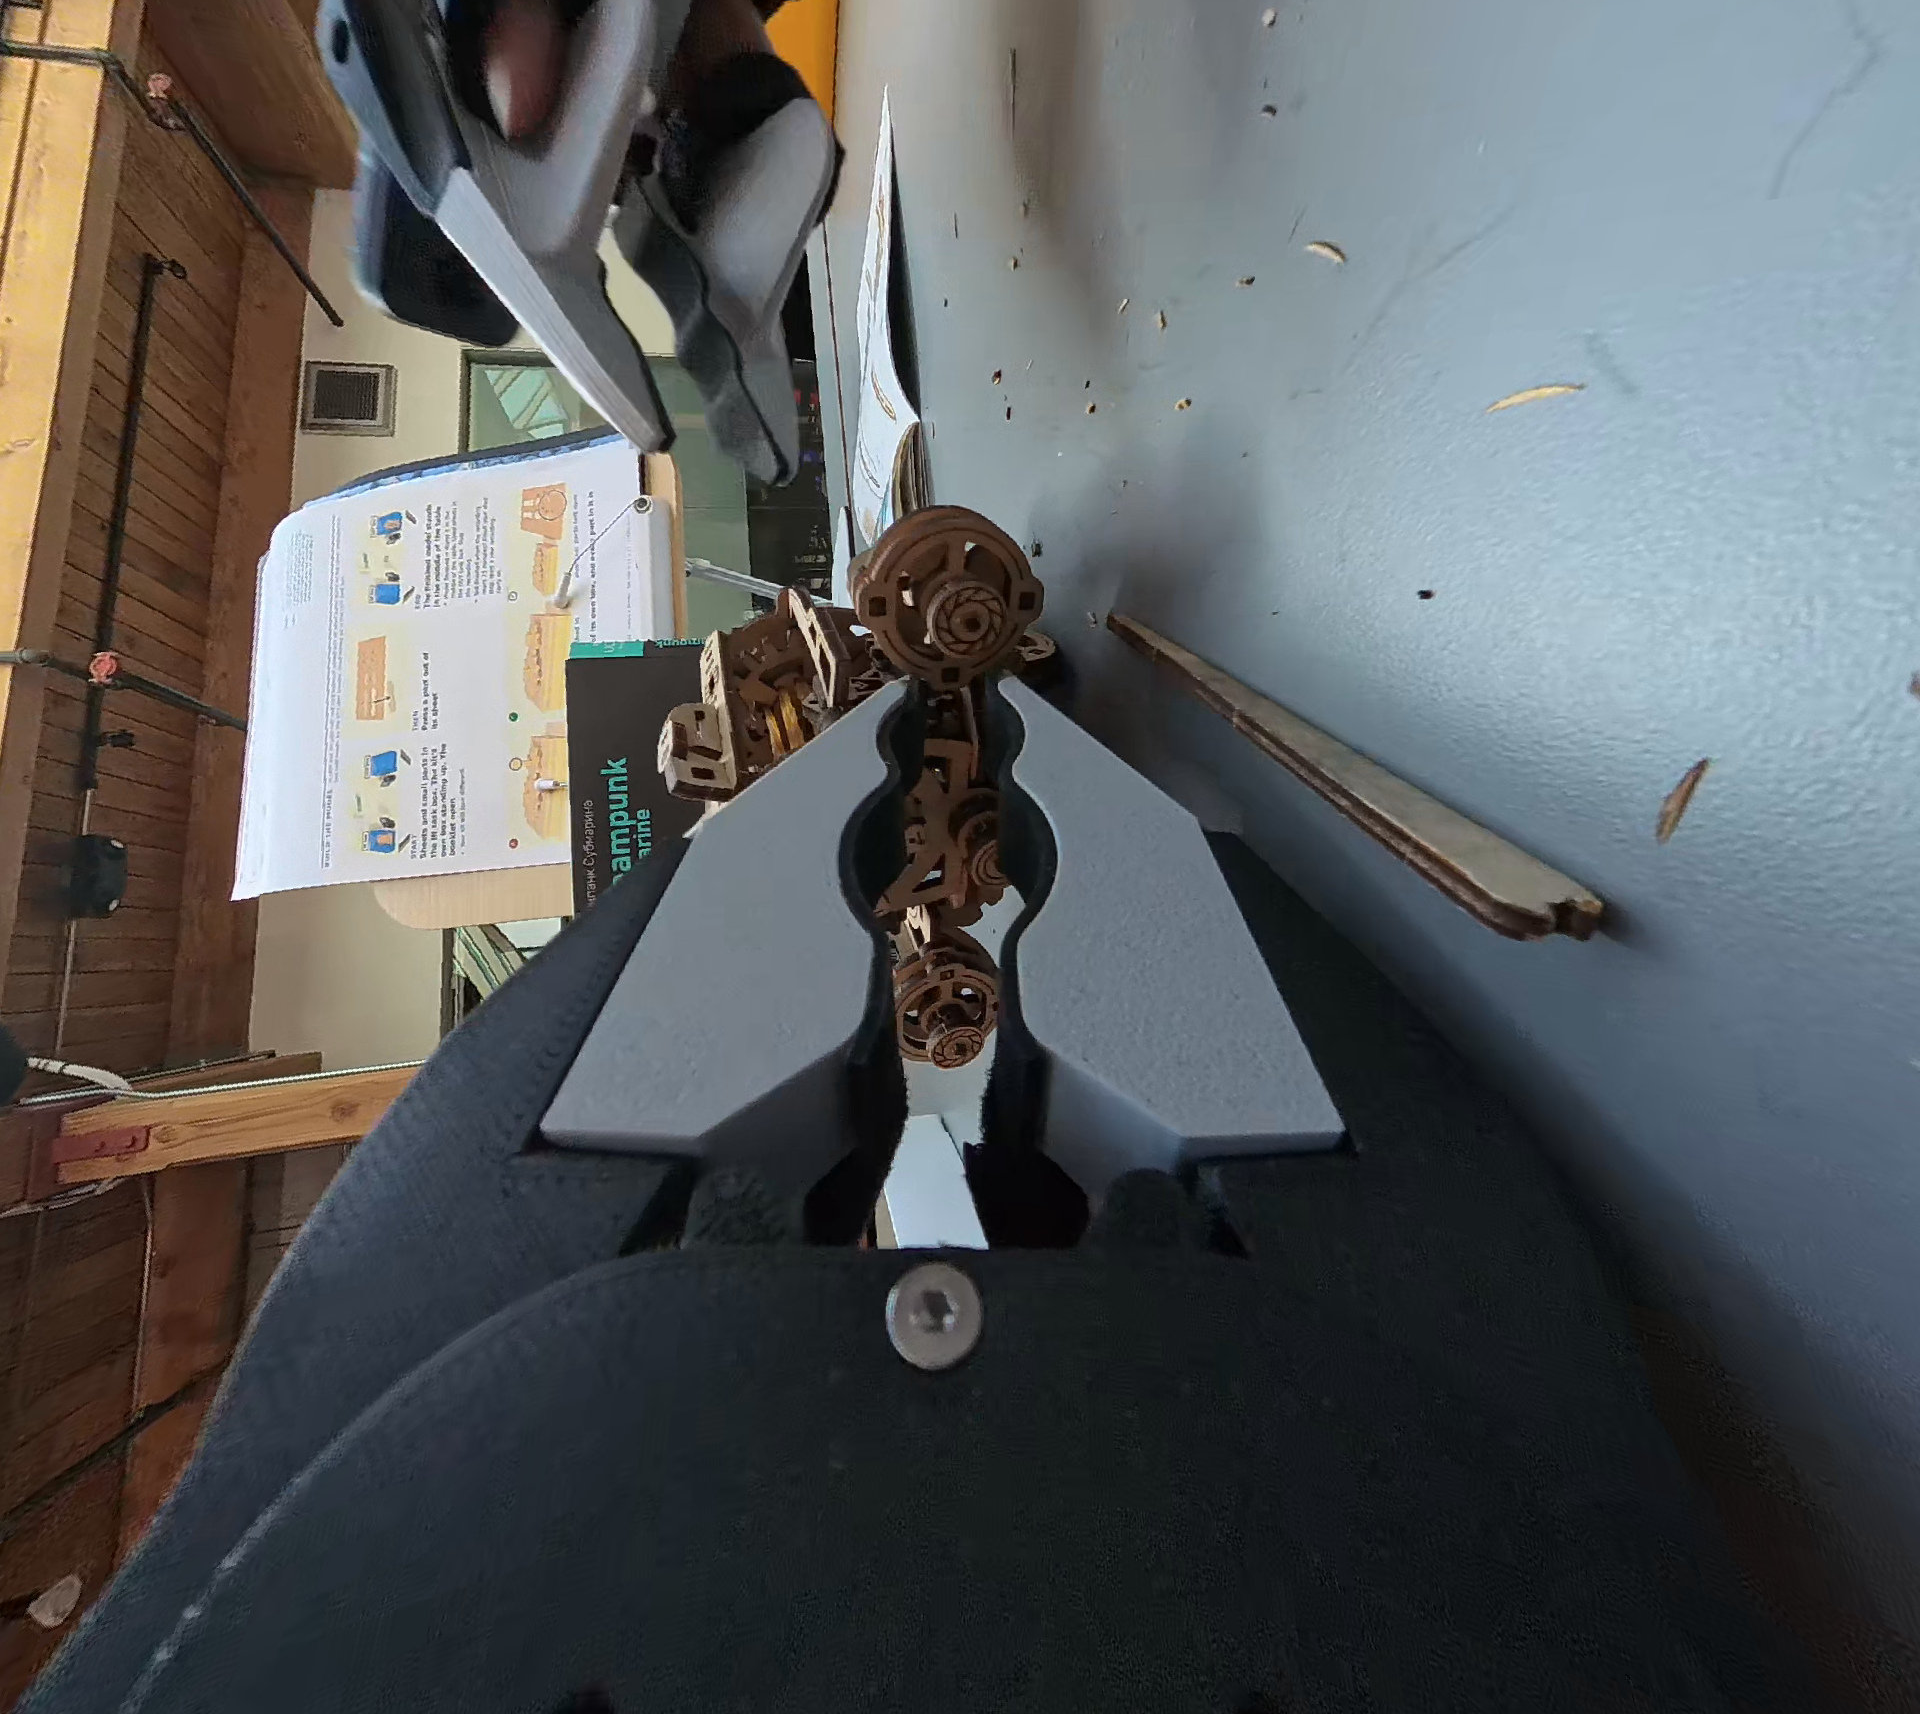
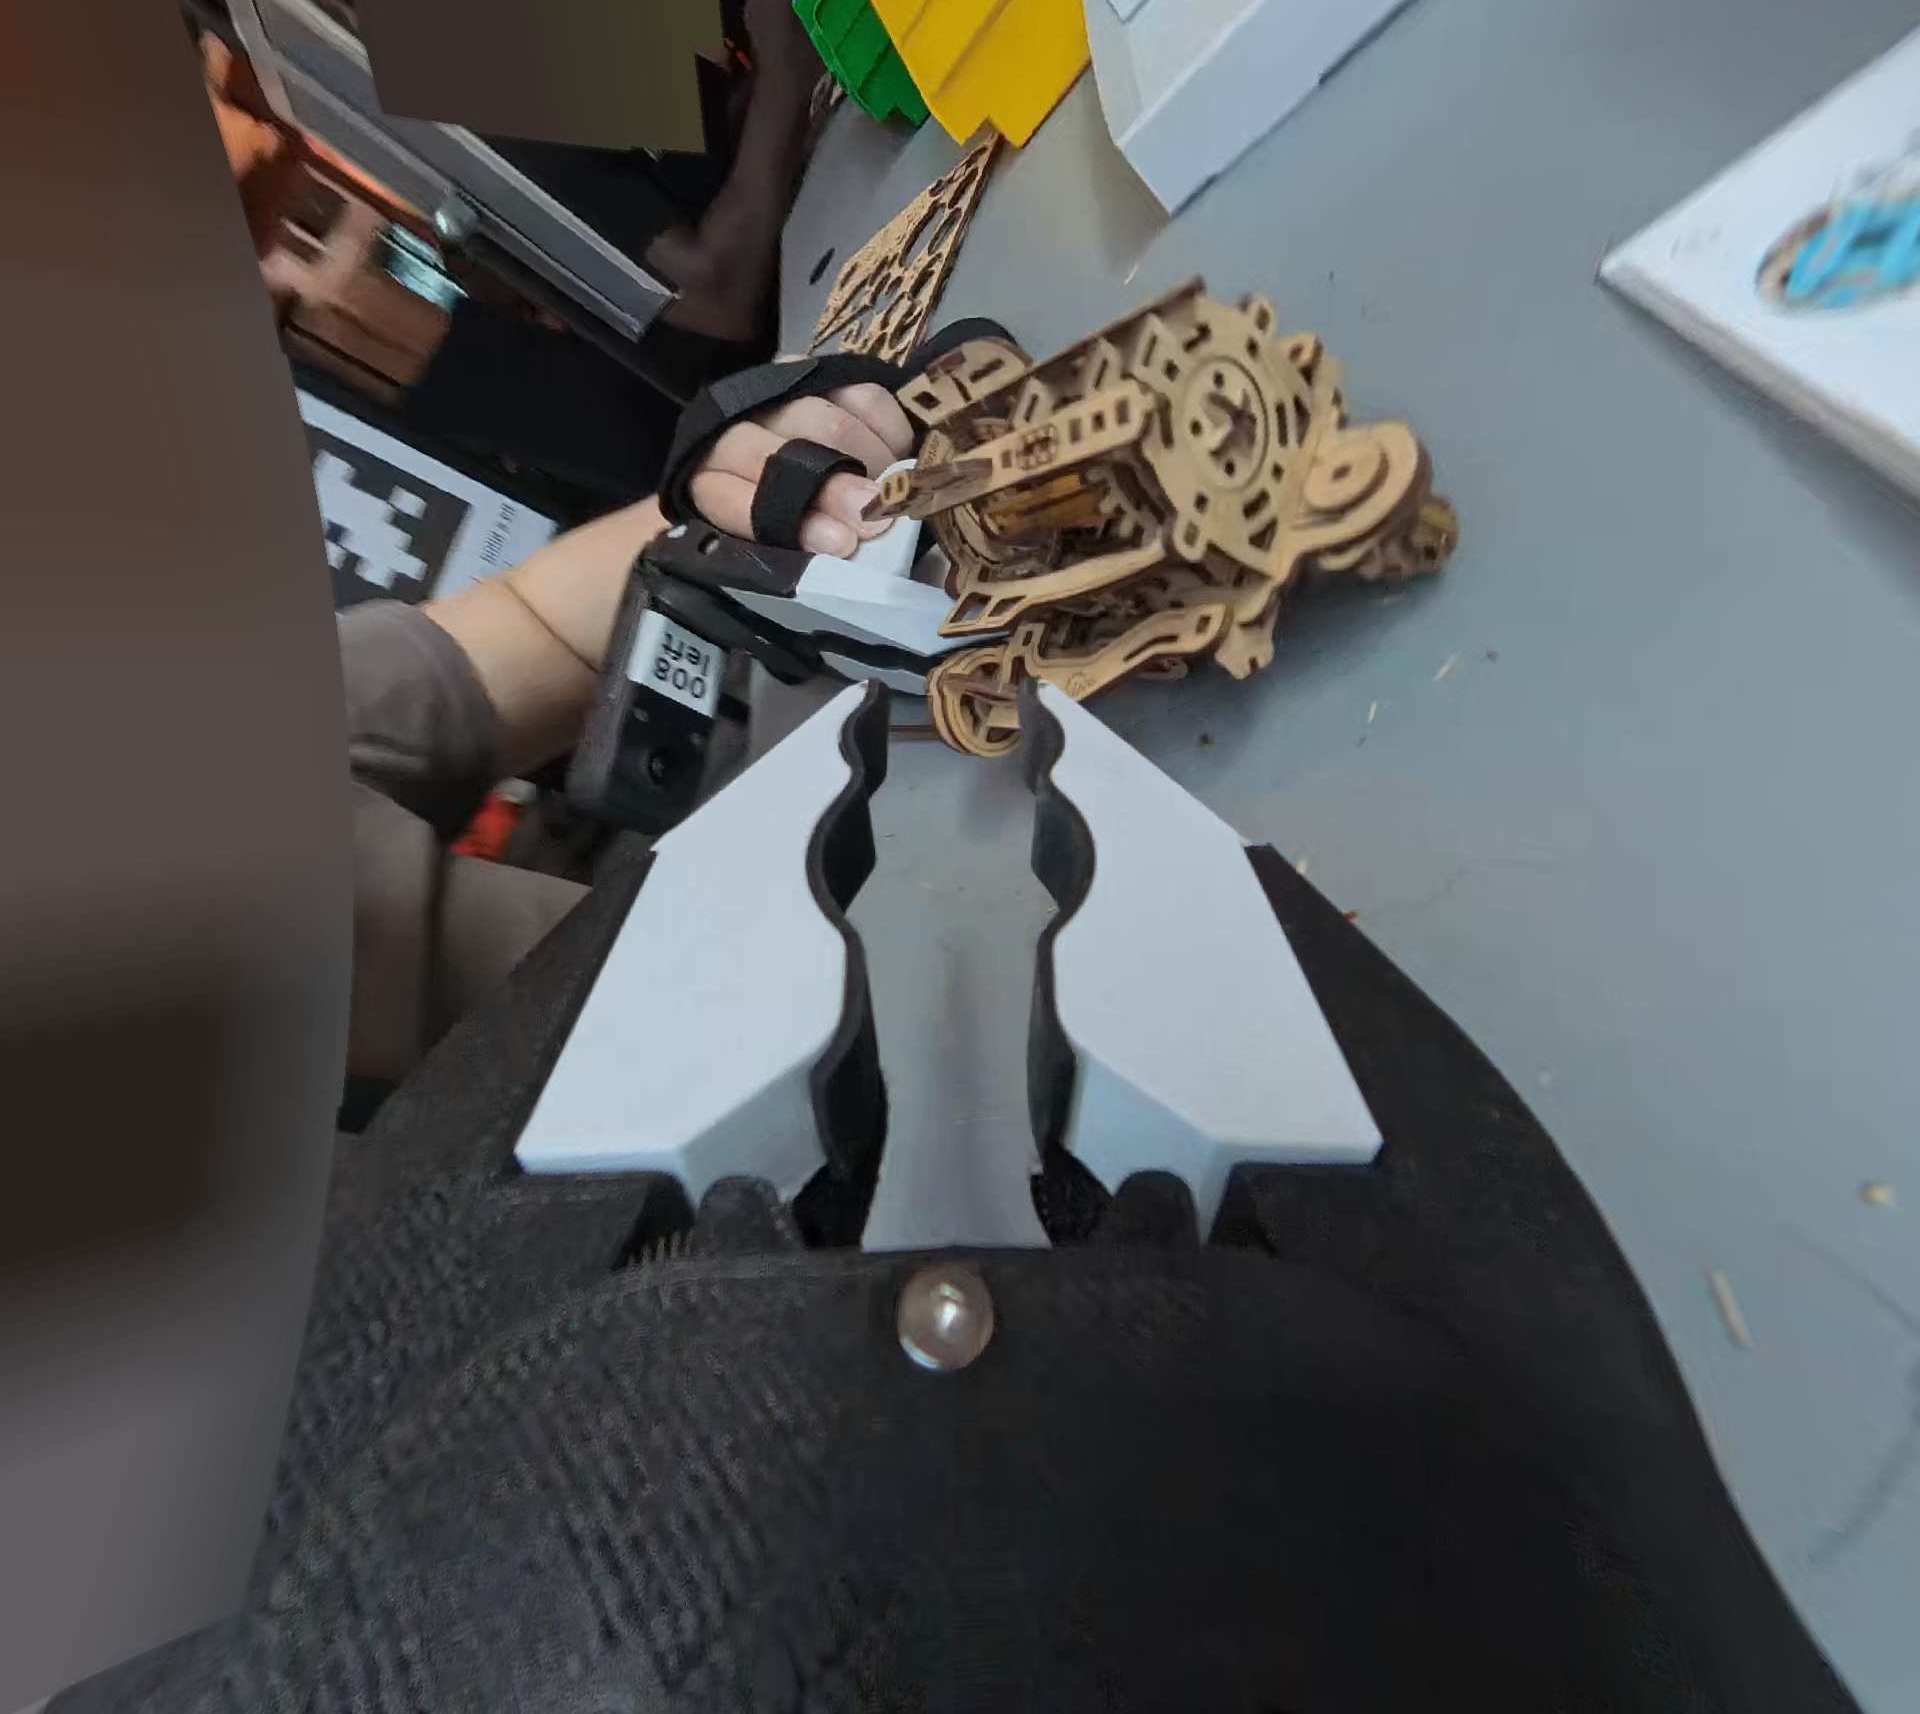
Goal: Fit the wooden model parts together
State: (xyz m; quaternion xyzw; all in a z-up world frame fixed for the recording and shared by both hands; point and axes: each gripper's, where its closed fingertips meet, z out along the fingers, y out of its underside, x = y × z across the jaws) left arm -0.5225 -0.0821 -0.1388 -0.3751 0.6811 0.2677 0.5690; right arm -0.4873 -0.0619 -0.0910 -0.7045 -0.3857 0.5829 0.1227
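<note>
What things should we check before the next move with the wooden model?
1. Left gripper closed on the wooden model: ok, model parts fill its jaws.
2. Right gripper free to help: ok, jaws apart, nothing between them.
3. Model supported by the table: ok, it rests there.
4. Grippers clear of each other: ok, the right one is apart from the model in the left wrist view.
5. Loose wooden strip out of the way: ok, beside the model.
6. Next part chosen: cannot tell.
</note>
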